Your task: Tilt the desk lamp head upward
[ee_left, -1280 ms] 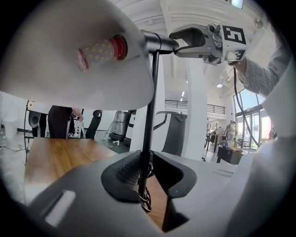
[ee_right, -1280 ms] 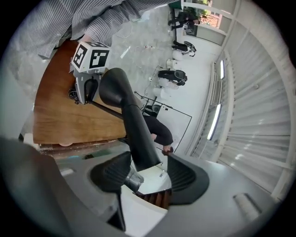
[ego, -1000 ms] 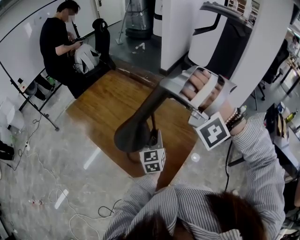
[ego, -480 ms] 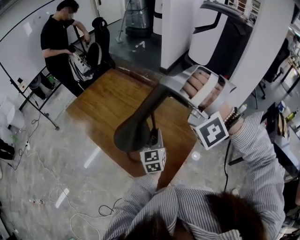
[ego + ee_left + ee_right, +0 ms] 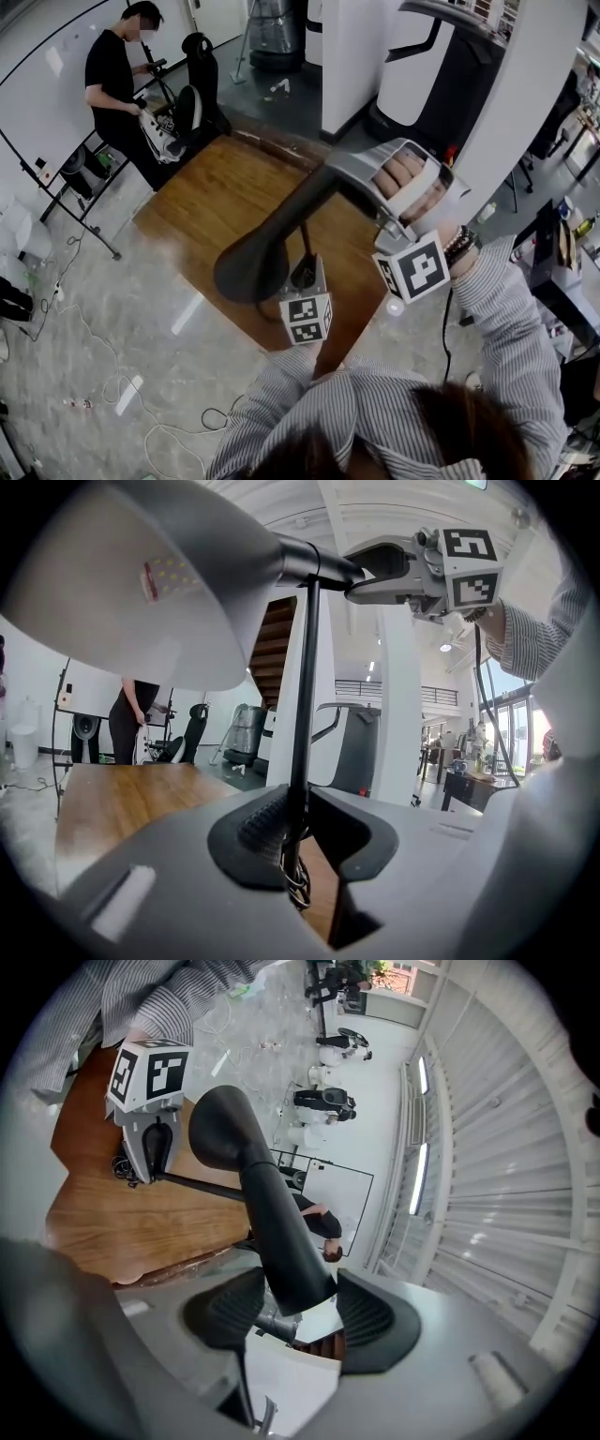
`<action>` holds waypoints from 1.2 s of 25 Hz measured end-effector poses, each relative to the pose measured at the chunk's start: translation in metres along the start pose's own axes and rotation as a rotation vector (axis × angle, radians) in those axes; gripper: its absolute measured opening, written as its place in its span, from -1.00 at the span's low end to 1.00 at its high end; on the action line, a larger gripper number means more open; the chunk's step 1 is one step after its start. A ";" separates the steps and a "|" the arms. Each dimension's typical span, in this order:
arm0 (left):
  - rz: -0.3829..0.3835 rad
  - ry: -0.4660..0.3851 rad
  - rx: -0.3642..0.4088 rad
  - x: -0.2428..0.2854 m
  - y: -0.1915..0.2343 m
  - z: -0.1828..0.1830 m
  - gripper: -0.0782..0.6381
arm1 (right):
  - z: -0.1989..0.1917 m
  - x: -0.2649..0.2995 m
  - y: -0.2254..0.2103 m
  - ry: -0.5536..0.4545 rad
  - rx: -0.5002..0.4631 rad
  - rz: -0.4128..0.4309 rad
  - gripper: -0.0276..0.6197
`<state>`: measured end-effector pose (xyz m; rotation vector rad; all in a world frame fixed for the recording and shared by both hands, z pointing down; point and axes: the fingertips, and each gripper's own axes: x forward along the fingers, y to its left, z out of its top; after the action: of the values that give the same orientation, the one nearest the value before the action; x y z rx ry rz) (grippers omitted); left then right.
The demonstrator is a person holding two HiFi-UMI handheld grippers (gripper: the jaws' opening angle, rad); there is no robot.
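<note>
The desk lamp has a dark grey head [image 5: 251, 265] with a cone shade and a thin black pole [image 5: 302, 696]. In the right gripper view the head [image 5: 253, 1166] runs from the shade back between my jaws. My right gripper [image 5: 354, 176] [image 5: 291, 1309] is shut on the narrow rear end of the head. My left gripper [image 5: 305, 278] [image 5: 296, 834] is shut on the pole low down, below the shade. From the left gripper view the shade's white inside [image 5: 141, 583] faces down and the right gripper [image 5: 412, 569] sits at the top of the pole.
The lamp stands over a wooden desk top [image 5: 220, 202] on a marble floor with loose cables [image 5: 103, 347]. A person in black [image 5: 112, 80] stands by a whiteboard at the back left. A white pillar [image 5: 352, 56] rises behind the desk.
The shade end of the lamp head has swung slightly left, and my right gripper has shifted a little down. The person at the back has stood up. My left gripper has stayed put.
</note>
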<state>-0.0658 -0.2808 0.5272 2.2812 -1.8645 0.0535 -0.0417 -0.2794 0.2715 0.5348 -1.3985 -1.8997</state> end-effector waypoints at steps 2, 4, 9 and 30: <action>-0.003 0.003 0.001 0.000 0.000 0.000 -0.62 | -0.001 -0.001 0.004 0.014 0.053 -0.009 -0.18; -0.006 0.009 0.001 0.000 0.000 0.001 -0.62 | -0.004 -0.001 0.007 0.031 0.123 -0.023 -0.18; -0.014 0.016 0.006 0.000 0.000 0.002 -0.62 | -0.007 -0.002 0.018 0.060 0.305 -0.057 -0.18; -0.043 0.023 -0.005 -0.001 0.000 0.000 -0.62 | -0.003 -0.003 0.053 0.113 0.880 -0.113 -0.18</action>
<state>-0.0657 -0.2799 0.5269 2.3065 -1.8013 0.0684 -0.0216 -0.2878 0.3197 1.1241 -2.1288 -1.2173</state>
